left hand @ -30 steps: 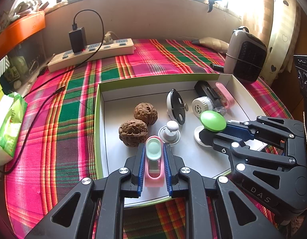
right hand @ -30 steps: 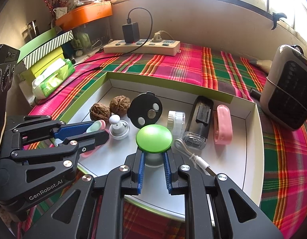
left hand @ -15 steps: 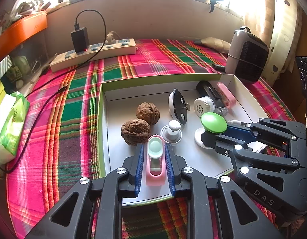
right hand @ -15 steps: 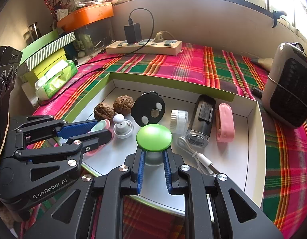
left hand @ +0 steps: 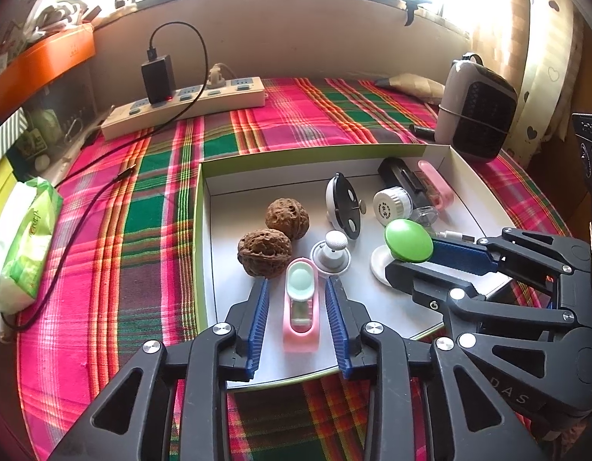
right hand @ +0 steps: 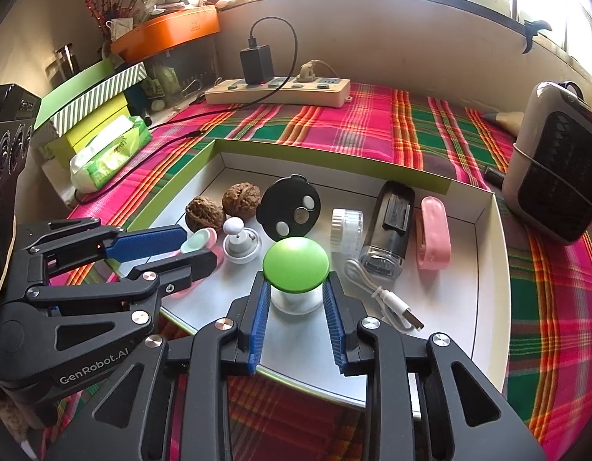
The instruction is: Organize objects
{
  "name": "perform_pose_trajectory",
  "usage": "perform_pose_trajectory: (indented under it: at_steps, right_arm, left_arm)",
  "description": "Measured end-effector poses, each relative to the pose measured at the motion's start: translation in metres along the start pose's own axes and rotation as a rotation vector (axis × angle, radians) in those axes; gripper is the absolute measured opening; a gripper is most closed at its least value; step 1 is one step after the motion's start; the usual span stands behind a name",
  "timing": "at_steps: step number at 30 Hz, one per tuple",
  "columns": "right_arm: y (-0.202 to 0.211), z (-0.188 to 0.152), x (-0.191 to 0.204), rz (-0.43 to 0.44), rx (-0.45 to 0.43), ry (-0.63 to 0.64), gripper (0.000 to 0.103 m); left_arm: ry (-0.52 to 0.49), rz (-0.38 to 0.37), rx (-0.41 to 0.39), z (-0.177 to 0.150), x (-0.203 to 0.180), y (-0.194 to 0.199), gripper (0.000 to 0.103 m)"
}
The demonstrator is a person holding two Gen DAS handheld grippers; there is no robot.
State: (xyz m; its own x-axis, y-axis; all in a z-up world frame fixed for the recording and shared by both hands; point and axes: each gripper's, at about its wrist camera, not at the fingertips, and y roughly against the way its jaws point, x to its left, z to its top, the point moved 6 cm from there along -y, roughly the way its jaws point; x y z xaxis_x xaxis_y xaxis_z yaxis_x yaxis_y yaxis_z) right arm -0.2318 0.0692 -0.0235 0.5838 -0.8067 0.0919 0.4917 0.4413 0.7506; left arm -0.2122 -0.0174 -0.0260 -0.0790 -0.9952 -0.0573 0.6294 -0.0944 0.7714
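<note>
A white box (left hand: 199, 207) with a green rim lies on the plaid cloth. In it a pink device with a mint top (left hand: 300, 307) rests flat between the fingers of my left gripper (left hand: 296, 282), whose jaws are opening; both pads stand off its sides. The green-capped mushroom lamp (right hand: 295, 263) stands on the box floor between the fingers of my right gripper (right hand: 296, 282), whose jaws are also opening, with a thin gap beside the white stem. Two walnuts (left hand: 263, 252), a white knob (left hand: 332, 253) and a black disc (left hand: 344, 207) sit close behind.
The box's right part holds a white jar (right hand: 348, 226), a black device (right hand: 392, 223), a pink case (right hand: 434, 232) and a USB cable (right hand: 388, 299). Outside it are a power strip (left hand: 188, 105), a heater (left hand: 476, 115), a tissue pack (left hand: 23, 238) and stacked boxes (right hand: 92, 96).
Both grippers have spread their fingers off what they held: the left off the pink device, the right off the green lamp's stem. Neither hand moved and both objects stay in the box.
</note>
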Motion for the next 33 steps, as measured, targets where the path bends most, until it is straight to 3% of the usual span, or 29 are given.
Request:
perform_pose_trajectory:
  at_steps: [3,33]
  right_arm:
    - [0.002,-0.001,0.0,0.0,-0.001,-0.005,0.035]
    - [0.051,-0.015,0.007,-0.058,-0.087,-0.069,0.035]
  left_arm:
    - [0.003,0.003,-0.002,-0.001,0.0,0.001,0.031]
    - [0.056,0.094,-0.069,-0.022,-0.006,0.052,0.033]
